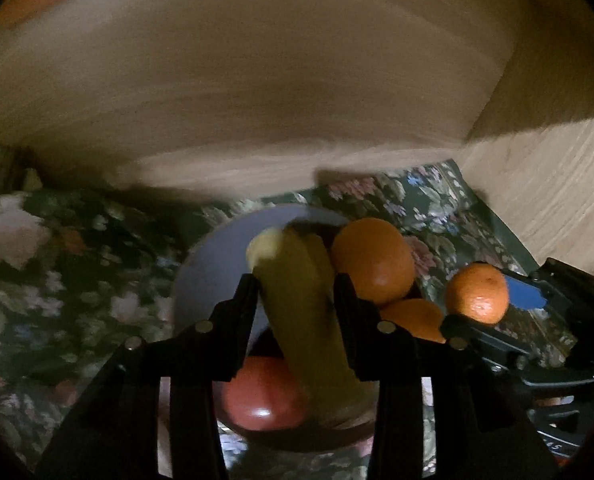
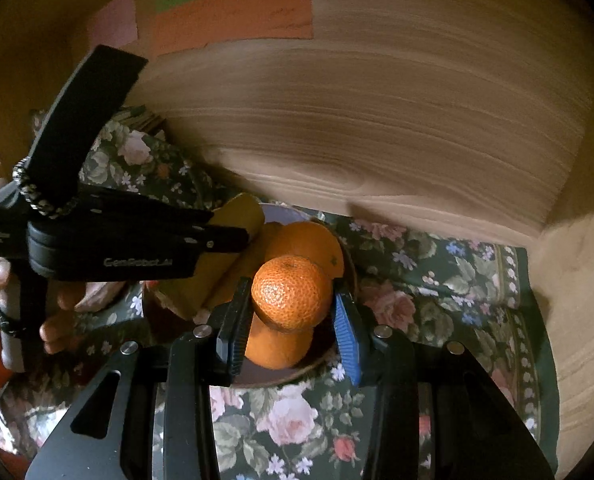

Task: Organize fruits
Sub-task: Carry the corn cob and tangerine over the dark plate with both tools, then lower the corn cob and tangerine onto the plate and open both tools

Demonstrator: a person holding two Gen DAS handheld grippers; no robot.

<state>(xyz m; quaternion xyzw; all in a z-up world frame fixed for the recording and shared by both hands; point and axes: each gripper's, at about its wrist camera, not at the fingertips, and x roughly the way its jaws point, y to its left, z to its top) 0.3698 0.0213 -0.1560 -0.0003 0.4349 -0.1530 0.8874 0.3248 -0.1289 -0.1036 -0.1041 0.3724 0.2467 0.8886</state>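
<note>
My left gripper [image 1: 296, 300] is shut on a yellow-green banana [image 1: 297, 280] and holds it over a round bowl [image 1: 209, 264]. In the bowl lie a red apple [image 1: 263, 396] and two oranges [image 1: 373, 260]. My right gripper [image 2: 291, 312] is shut on a small orange mandarin [image 2: 291, 292], just above the bowl's [image 2: 281, 376] near side. It also shows in the left wrist view [image 1: 477, 292] at the right. Other oranges [image 2: 305, 242] lie under and behind it. The left gripper [image 2: 233, 236] with the banana [image 2: 233, 216] shows at the left of the right wrist view.
A dark floral cloth [image 2: 437, 280] covers the surface. Wooden walls [image 2: 377, 120] close in behind and on the right [image 1: 545, 184]. Coloured paper notes [image 2: 233, 16] stick to the back wall. A hand [image 2: 57, 320] holds the left gripper.
</note>
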